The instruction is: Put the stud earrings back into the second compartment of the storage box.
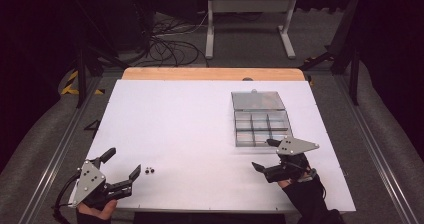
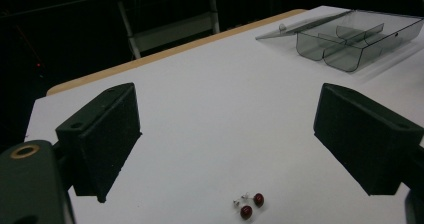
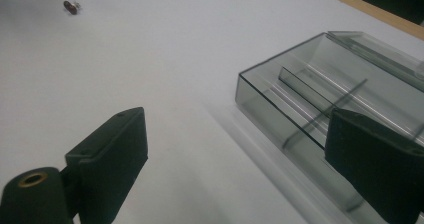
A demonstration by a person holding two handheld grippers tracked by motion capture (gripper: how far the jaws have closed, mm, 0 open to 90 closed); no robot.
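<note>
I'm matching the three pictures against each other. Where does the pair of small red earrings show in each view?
High view: the earrings lie on the white table, right of the left gripper.
Left gripper view: bottom centre, between the open jaws.
Right gripper view: top left corner.
Shared landmark: the clear compartment box.

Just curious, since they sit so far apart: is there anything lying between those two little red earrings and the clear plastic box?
No. The high view shows only bare white table between the earrings and the box.
</note>
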